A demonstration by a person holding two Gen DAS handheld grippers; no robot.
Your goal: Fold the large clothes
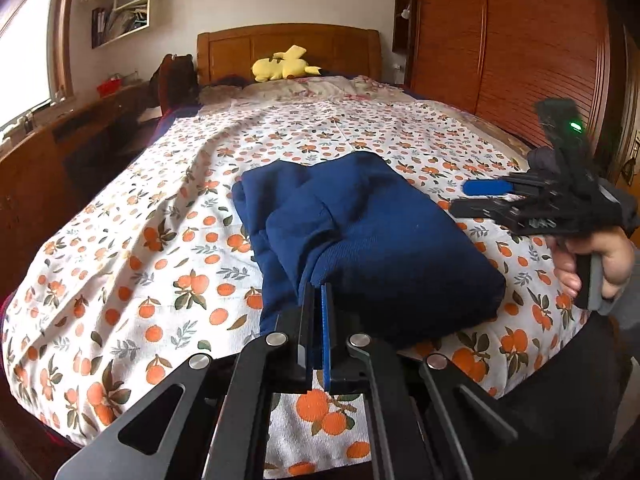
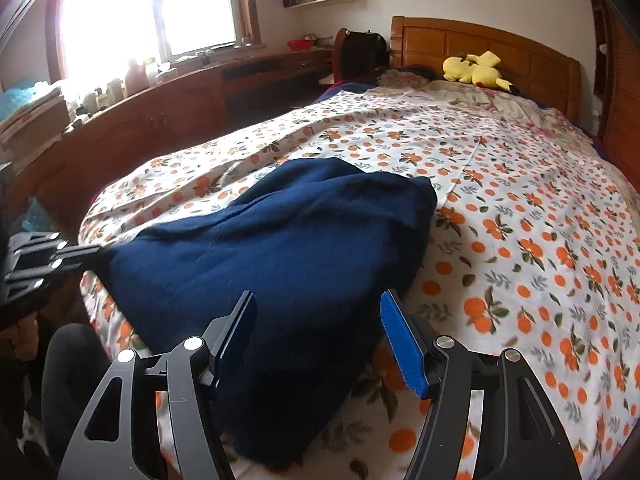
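The bed (image 1: 120, 240) fills most of both views and is covered by a white sheet printed with oranges and leaves. A wooden headboard (image 1: 288, 50) closes its far end, and a tall wooden wardrobe (image 1: 500, 40) stands along one side. On the near half of the bed a navy blue garment (image 1: 372, 240) is laid in a thick folded bundle, its layers bunched toward the near corner. A yellow plush toy (image 1: 282, 65) is seen lying by the headboard. The left tongs (image 1: 319, 304) are closed on the near edge of the garment, with dark cloth pinched between the blue pad and the black one. The right tongs (image 2: 318, 320) are held spread wide just above the garment's near end, nothing between them.
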